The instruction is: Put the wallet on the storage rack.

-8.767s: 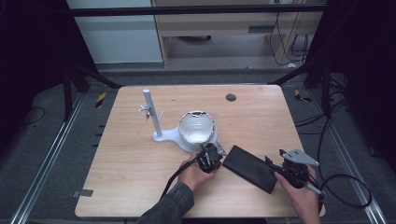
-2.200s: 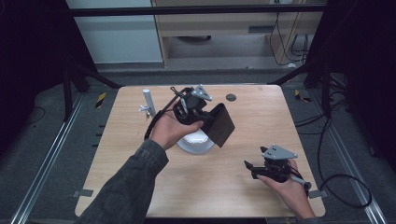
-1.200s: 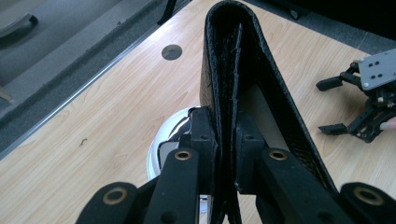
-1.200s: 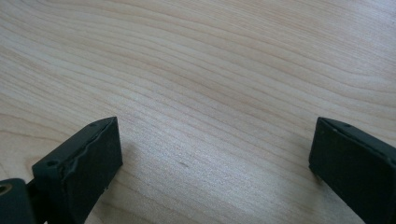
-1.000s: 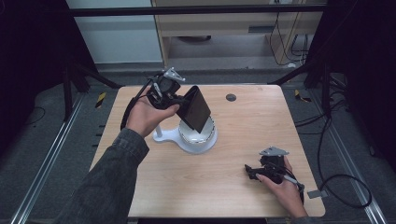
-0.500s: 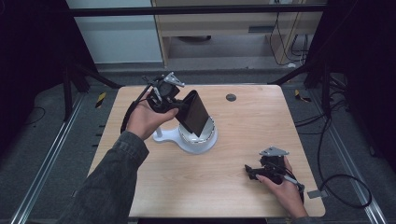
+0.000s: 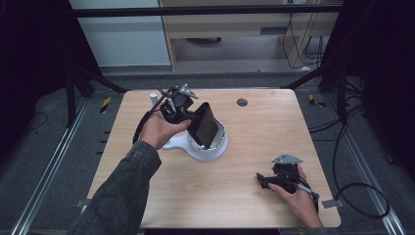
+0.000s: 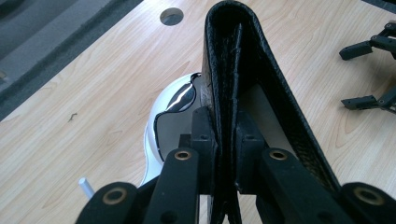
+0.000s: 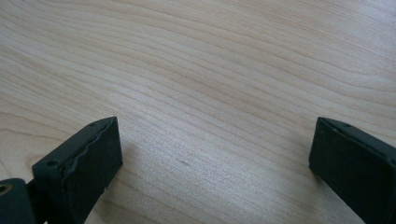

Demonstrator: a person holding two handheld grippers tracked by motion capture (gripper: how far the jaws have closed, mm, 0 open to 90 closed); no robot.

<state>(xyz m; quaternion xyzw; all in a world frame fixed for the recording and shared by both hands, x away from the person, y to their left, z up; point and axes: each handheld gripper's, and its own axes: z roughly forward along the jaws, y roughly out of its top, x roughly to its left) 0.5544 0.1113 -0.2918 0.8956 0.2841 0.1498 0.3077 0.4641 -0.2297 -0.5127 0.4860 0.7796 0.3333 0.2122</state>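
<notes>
A black leather case (image 7: 204,125) stands on edge, tilted, with its lower end at the round white base (image 7: 208,149). My left gripper (image 7: 190,115) is shut on the case's near edge, a hand behind it. In the left gripper view the case (image 8: 243,60) rises between the two pads (image 8: 205,135), and the white base (image 8: 168,107) shows just behind it. My right gripper (image 7: 262,180) rests near the table's front right, open, with only bare wood between its jaws (image 9: 215,154). It also appears far off in the left gripper view (image 8: 357,74).
The white base has a flat arm ending in an upright white post (image 7: 152,96) at the back left. A round cable hole (image 7: 242,102) sits in the wooden table (image 7: 274,132) near its far edge. Dark floor and metal rails surround the table.
My left hand has lowered the black case onto the white base, drifting slightly toward the person. The right gripper has stayed where it was.
</notes>
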